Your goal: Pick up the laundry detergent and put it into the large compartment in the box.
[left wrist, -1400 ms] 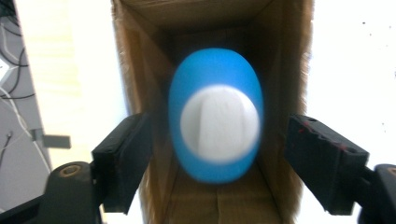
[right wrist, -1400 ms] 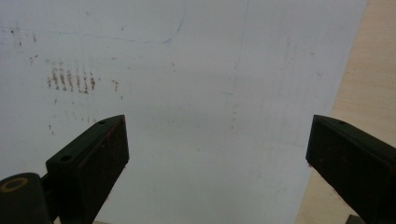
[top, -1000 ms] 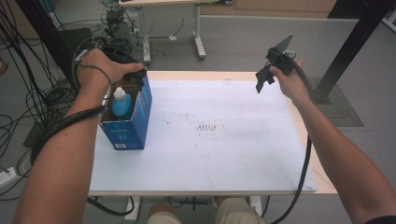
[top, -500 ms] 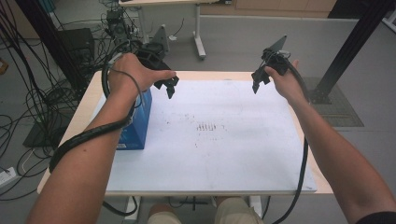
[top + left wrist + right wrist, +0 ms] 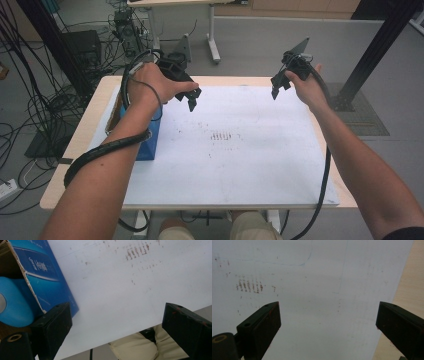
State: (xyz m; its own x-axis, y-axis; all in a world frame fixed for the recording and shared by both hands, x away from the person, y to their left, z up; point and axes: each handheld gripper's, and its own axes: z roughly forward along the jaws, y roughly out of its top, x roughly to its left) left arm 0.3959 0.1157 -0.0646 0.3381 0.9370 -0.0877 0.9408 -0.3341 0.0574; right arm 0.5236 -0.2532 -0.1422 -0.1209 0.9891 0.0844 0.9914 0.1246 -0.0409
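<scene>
High view: left gripper (image 5: 192, 98) hovers with jaws spread, empty, just opened wider; blue box (image 5: 148, 142) sits behind and beside it. Right gripper (image 5: 278, 90) hangs open. Best approach: lower squarely over the box's bottle (image 5: 13, 305).

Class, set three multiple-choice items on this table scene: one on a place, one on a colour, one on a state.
1. Where is the box?
A. left side of the table
B. right side
C. on the floor

2. What colour is the box?
A. red
B. blue
C. green

3. How do the left tongs stand?
A. shut on the box
B. shut on nothing
C. open, holding nothing

Key: 1 A, it sits under the left forearm; 2 B, its walls are blue; 3 C, the jaws stand wide apart over the white sheet.
</scene>
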